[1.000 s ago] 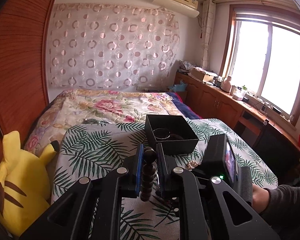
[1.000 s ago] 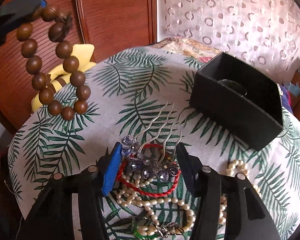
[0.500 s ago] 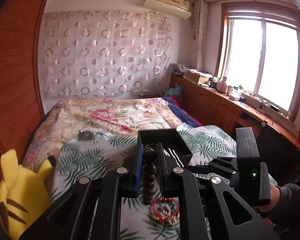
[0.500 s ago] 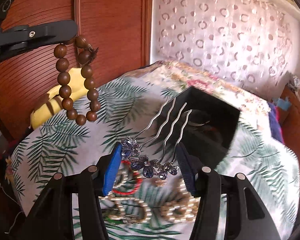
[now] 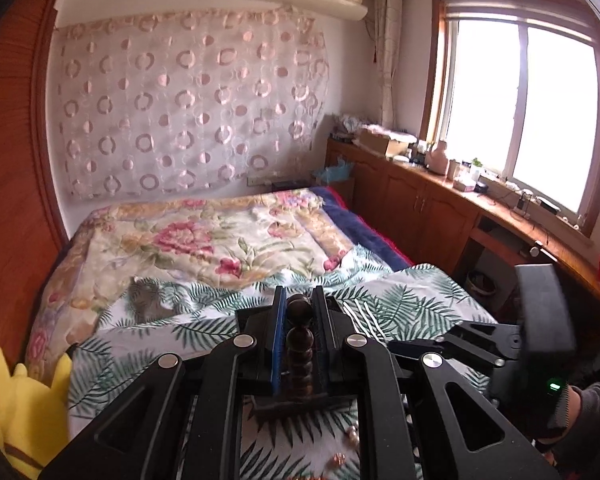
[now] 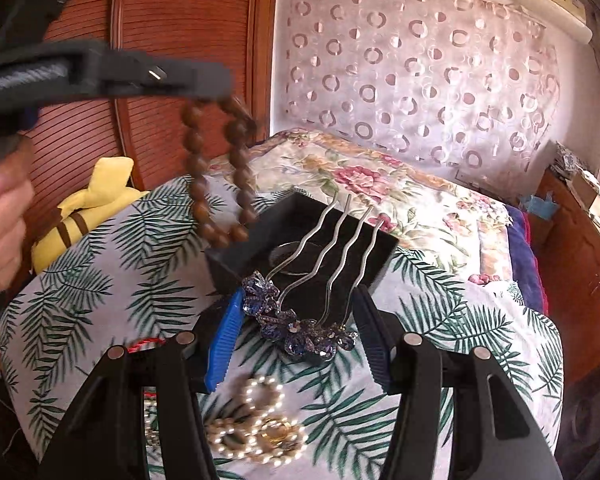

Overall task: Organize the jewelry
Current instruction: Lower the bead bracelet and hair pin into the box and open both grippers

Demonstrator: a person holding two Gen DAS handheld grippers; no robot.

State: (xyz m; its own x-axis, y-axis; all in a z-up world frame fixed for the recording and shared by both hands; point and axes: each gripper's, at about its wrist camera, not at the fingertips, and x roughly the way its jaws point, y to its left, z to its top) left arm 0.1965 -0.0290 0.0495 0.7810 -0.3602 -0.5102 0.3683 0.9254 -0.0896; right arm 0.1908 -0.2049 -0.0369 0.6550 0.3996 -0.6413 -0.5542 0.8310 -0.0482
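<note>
Both grippers are carrying jewelry toward the black box (image 6: 300, 236), which sits open on the palm-leaf cloth (image 6: 140, 280) covering the bed. The left gripper (image 5: 298, 336) is clenched on a wooden bead bracelet (image 6: 216, 176); from the right wrist view the loop hangs free below its jaws, its lowest beads just over the box's near-left corner. The right gripper (image 6: 296, 328) grasps a hair comb (image 6: 300, 320) by its blue crystal-flower head, the four wavy metal prongs pointing forward over the box opening. Something round already lies inside the box, though what it is cannot be told.

On the cloth nearer the camera than the box lie pearl strands (image 6: 256, 432) and a red cord (image 6: 146, 346), not yet picked up.

Risks, as I judge them:
- The bracelet dangles loosely and looks blurred, so it is probably swinging; letting go now could drop it on the box wall or outside onto the cloth.
- Both grippers converge on one small opening, so they could knock each other, or the beads could catch on the comb's prongs.
- The comb is held only by its uneven flower head, so it could pivot or slip in the jaws.
- The box rests on soft bedding; a nudge to its rim could tip or shift it.
</note>
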